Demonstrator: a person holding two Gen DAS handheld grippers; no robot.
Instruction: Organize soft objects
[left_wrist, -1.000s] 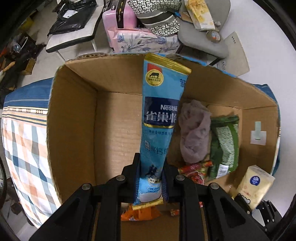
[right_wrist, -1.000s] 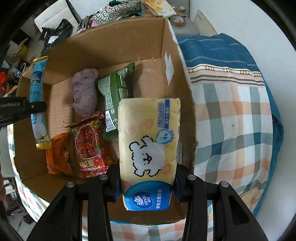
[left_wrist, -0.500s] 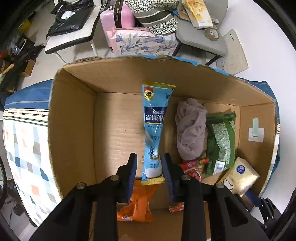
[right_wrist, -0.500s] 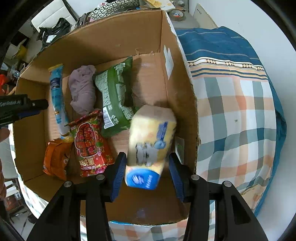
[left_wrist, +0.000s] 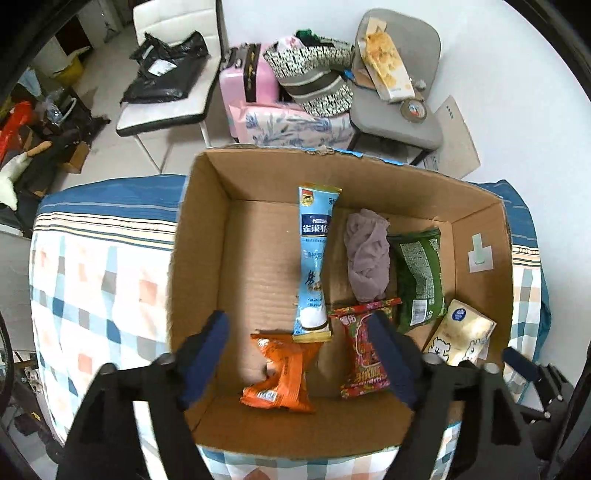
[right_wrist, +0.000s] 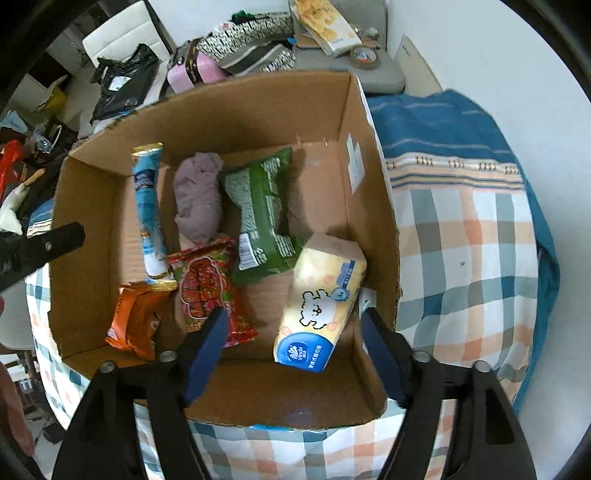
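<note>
An open cardboard box (left_wrist: 199, 258) (right_wrist: 373, 206) stands on a checked blanket. In it lie a blue Nestle pouch (left_wrist: 314, 266) (right_wrist: 147, 210), a mauve cloth (left_wrist: 367, 254) (right_wrist: 199, 199), a green bag (left_wrist: 419, 280) (right_wrist: 262, 218), a red snack bag (left_wrist: 364, 350) (right_wrist: 207, 288), an orange packet (left_wrist: 280, 373) (right_wrist: 136, 317) and a yellow tissue pack (left_wrist: 460, 338) (right_wrist: 319, 302). My left gripper (left_wrist: 299, 354) is open and empty above the box's near left. My right gripper (right_wrist: 295, 354) is open and empty above the tissue pack, which leans on the right wall.
The checked blanket (left_wrist: 99, 280) (right_wrist: 469, 258) covers the surface around the box. Beyond the box are a grey chair with a snack box (left_wrist: 391, 70), a pink suitcase (left_wrist: 251, 77) and a white chair with a black bag (left_wrist: 166, 74). A white wall is at right.
Both grippers opened and let go. The blue pouch dropped flat into the box, the tissue pack fell against the right wall. Both grippers pulled back and up.
</note>
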